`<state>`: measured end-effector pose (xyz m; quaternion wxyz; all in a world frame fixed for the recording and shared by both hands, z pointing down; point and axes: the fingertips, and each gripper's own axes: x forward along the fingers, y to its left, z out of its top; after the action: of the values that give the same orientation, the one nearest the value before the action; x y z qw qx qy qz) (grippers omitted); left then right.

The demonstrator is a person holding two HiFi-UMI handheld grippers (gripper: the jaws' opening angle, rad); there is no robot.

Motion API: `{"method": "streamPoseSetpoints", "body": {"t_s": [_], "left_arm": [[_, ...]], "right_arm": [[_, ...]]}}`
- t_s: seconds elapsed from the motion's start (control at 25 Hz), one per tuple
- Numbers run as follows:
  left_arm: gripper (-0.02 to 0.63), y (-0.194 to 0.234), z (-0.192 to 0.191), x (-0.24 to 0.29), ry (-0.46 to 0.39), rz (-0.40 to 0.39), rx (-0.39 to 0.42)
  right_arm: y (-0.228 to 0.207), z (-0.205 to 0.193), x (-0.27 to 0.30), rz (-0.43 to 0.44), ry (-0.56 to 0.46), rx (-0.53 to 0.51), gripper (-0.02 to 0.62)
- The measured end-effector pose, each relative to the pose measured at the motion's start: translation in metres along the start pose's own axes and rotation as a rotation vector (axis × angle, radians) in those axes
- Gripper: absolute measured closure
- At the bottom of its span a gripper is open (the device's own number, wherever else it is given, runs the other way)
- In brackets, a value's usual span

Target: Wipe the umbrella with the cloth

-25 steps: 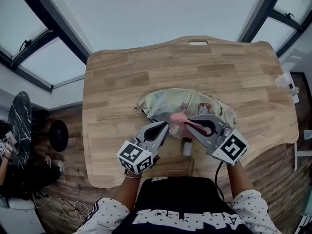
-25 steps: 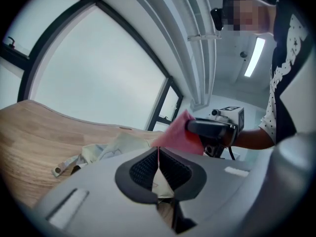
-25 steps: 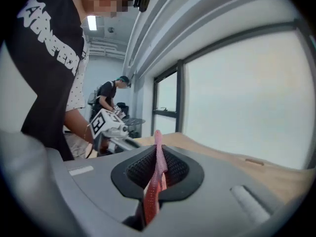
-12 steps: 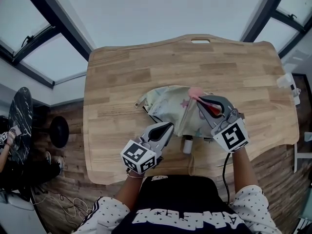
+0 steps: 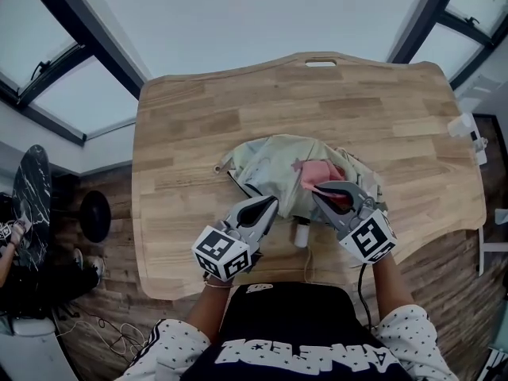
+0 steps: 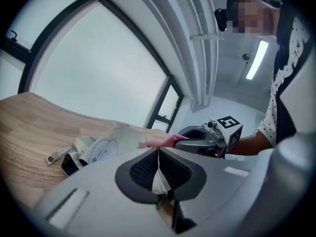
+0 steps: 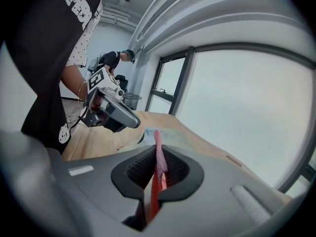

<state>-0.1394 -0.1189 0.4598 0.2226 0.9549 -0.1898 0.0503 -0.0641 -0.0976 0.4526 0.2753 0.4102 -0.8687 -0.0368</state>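
The umbrella [image 5: 278, 153] is seen lying collapsed on the tabletop [image 5: 381, 109], toward the near edge. Its pale printed canopy [image 5: 262, 175] is loosely bunched and its white handle [image 5: 302, 234] is pointed at the person. The left gripper [image 5: 271, 204] is held at the canopy's near left edge. Its jaws are brought together on a thin fold of the pale fabric, which is pinched between the pads. The right gripper [image 5: 320, 189] is placed over the right part of the canopy, with its jaws clamped on the pink cloth [image 5: 319, 171]. The cloth is squeezed flat between the pads and sticks out beyond the tips, where it is laid against the top of the canopy. The two grippers are set side by side, near each other, both angled toward the far side of the tabletop. A second person [image 7: 116, 60] is seen far off in the right gripper view.
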Motion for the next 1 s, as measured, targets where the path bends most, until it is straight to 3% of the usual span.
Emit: {"method": "streamPoseSetpoints", "body": {"t_s": [0.72, 1.0], "left_arm": [[0.598, -0.012, -0.008, 0.006, 0.015, -0.016, 0.003], [0.598, -0.022, -0.001, 0.006, -0.014, 0.039, 0.0]], "right_arm": [[0.051, -0.012, -0.026, 0.131, 0.015, 0.071, 0.569], [0.063, 0.002, -0.047, 0.258, -0.116, 0.177, 0.569]]}}
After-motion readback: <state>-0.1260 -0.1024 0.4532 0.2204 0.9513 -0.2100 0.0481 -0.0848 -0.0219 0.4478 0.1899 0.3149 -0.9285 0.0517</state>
